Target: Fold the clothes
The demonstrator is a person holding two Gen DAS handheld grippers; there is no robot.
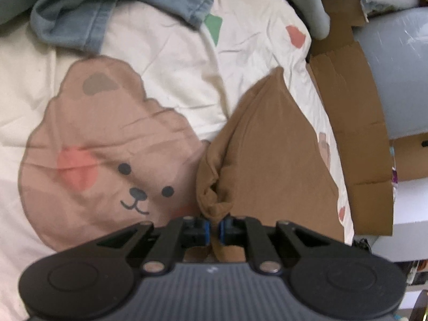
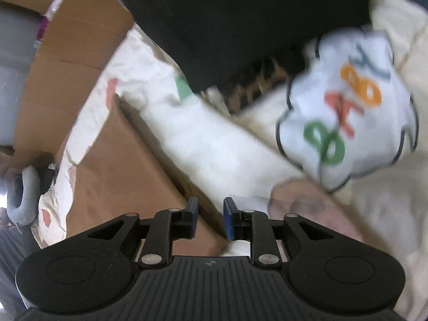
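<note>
A brown garment [image 1: 267,147] lies in a folded, pointed shape on the bed near its right edge. My left gripper [image 1: 215,230] is shut on a bunched corner of it, with brown cloth pinched between the blue pads. In the right wrist view the same brown garment [image 2: 128,174] lies flat, its edge running under my right gripper [image 2: 211,214]. That gripper is open, with a clear gap between its blue pads, which press on nothing.
The white bed sheet [image 1: 165,61] carries a big bear print [image 1: 107,147] and a cloud print [image 2: 347,112]. A denim garment [image 1: 93,18] lies at the back. Cardboard [image 1: 355,107] lines the bed's side. A black cloth [image 2: 240,21] covers the far bed.
</note>
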